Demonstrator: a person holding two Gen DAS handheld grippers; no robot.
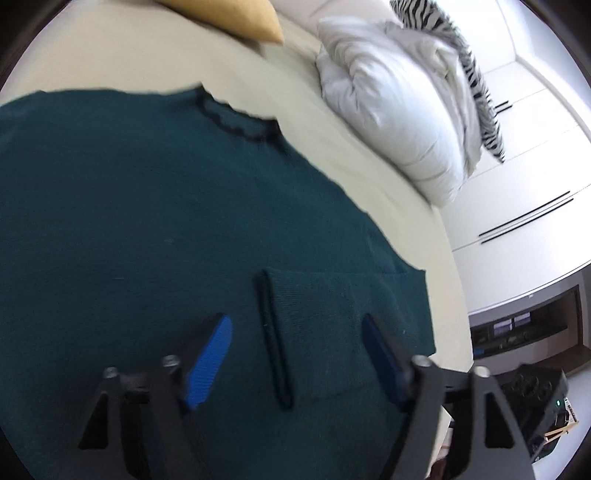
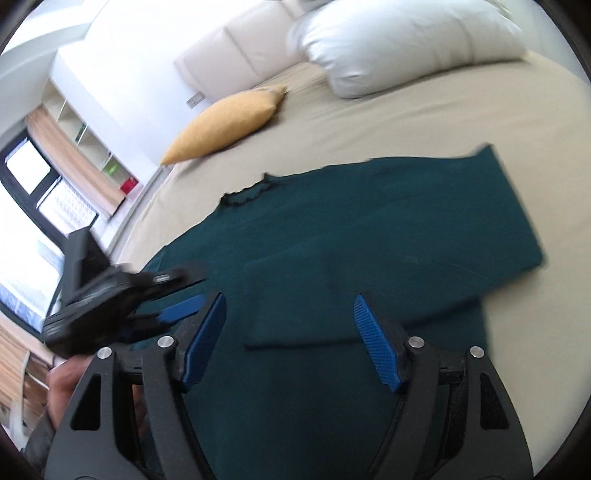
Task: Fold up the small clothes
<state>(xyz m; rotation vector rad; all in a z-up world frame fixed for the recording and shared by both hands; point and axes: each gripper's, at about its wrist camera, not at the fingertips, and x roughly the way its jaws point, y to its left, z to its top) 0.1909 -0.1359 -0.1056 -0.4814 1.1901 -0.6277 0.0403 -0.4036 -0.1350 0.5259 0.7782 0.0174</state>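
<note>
Beige bedding (image 1: 369, 177) fills the left wrist view, with a white pillow (image 1: 399, 110) at upper right and a yellow cushion (image 1: 236, 18) at top. Spread flat across centre and left lies the dark green knit sweater (image 1: 147, 221), its scalloped collar (image 1: 236, 118) toward the top. The left gripper (image 1: 297, 328) hangs over it, fingers wide and empty, astride a dark-edged sleeve cuff (image 1: 273, 339) running top to bottom.

Right wrist view: the sweater (image 2: 369, 240) occupies the centre, one sleeve (image 2: 351, 295) folded across the body. The right gripper (image 2: 288, 302) hovers wide and empty directly above; the left gripper (image 2: 177, 310) appears at lower left, comparably close.
</note>
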